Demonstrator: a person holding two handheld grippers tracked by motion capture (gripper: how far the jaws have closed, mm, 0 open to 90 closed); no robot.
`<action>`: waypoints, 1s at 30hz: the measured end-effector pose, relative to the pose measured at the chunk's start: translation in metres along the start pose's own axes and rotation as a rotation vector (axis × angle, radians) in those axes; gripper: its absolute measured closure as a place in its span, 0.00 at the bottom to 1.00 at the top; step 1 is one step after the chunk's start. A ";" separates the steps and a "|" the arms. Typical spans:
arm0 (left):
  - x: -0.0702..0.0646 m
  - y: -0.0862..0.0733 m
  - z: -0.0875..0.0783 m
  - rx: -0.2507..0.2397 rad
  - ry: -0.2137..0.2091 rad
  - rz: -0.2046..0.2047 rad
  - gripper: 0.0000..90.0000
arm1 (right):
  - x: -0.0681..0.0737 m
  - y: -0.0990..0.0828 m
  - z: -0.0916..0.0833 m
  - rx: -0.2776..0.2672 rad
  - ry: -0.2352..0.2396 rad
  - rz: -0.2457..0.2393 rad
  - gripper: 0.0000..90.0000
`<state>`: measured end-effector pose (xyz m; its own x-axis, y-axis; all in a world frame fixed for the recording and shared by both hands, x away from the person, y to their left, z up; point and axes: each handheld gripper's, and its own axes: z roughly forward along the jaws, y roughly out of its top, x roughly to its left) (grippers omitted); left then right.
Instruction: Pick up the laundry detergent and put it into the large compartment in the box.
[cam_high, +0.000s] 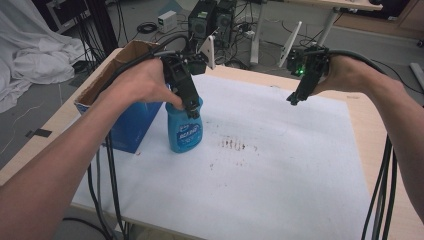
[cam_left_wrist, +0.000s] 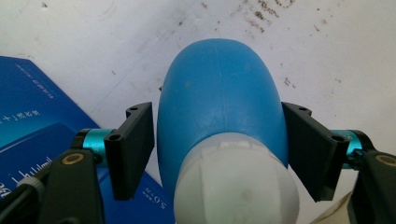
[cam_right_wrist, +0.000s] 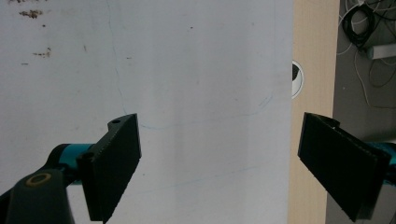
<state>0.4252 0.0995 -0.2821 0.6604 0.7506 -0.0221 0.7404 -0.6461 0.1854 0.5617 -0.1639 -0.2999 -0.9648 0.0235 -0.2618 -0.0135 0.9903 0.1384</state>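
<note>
**Left claw straddling bottle, grip not yet closed**

Blue bottle standing upright on the white mat covering the desk, just beside a blue box at the desk's left side. Brown stains marking the mat to the bottle's right.

Left claw reaching down over the bottle's top. In the left gripper view the jaws are sitting either side of the bottle, below its white cap. The one nearer the box is showing a thin gap; contact on the other side is hard to tell. Reading it as open around the bottle, not clamped.

Right claw hanging in the air above the mat's far right part, well apart from the bottle. Its own view is showing jaws spread wide, holding nothing, bare mat and desk edge below.

Step in hand, as a judgement: taking hold of the bottle. Next move is calling for closing the jaws squarely on the rounded shoulder; the curved plastic could be slipping, and the box is crowding one jaw.
</note>
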 end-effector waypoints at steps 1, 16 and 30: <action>0.000 0.000 0.000 0.000 0.000 -0.001 0.33 | 0.000 0.000 0.000 0.000 0.001 0.001 0.14; 0.002 0.001 0.001 0.002 -0.020 -0.015 0.37 | 0.000 0.000 0.001 0.008 -0.001 -0.005 0.14; 0.004 0.001 0.001 0.000 -0.039 -0.026 0.41 | 0.000 -0.001 0.000 0.016 -0.007 -0.003 0.14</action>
<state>0.4281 0.1018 -0.2829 0.6451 0.7613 -0.0658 0.7577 -0.6261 0.1844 0.5619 -0.1644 -0.3001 -0.9630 0.0210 -0.2688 -0.0124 0.9925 0.1219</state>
